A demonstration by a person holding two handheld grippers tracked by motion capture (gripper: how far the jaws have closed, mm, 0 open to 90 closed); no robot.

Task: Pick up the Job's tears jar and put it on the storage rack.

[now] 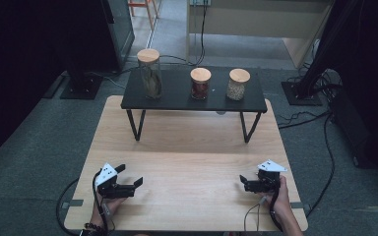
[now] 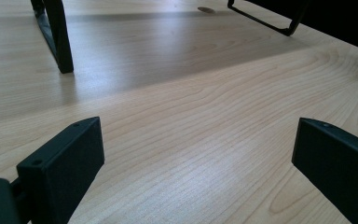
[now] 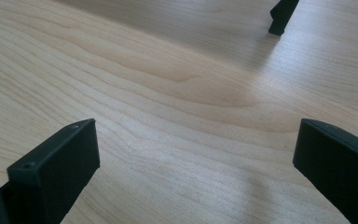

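- Nearest us, the left gripper (image 1: 130, 177) rests near the tabletop's (image 1: 187, 147) front left corner, its jaws spread wide with bare wood between them.
- At the front right corner we see the right gripper (image 1: 243, 183), jaws likewise wide apart and holding nothing, pointing toward the middle of the tabletop.
- Along the far edge stands a black shelf (image 1: 177, 101) on hairpin legs.
- On it we count three cork-lidded jars: a tall jar (image 1: 150, 73) at its left end, a red-filled jar (image 1: 200, 83) in the middle, and a pale-filled jar (image 1: 237, 84) to the right, all well apart from both grippers.
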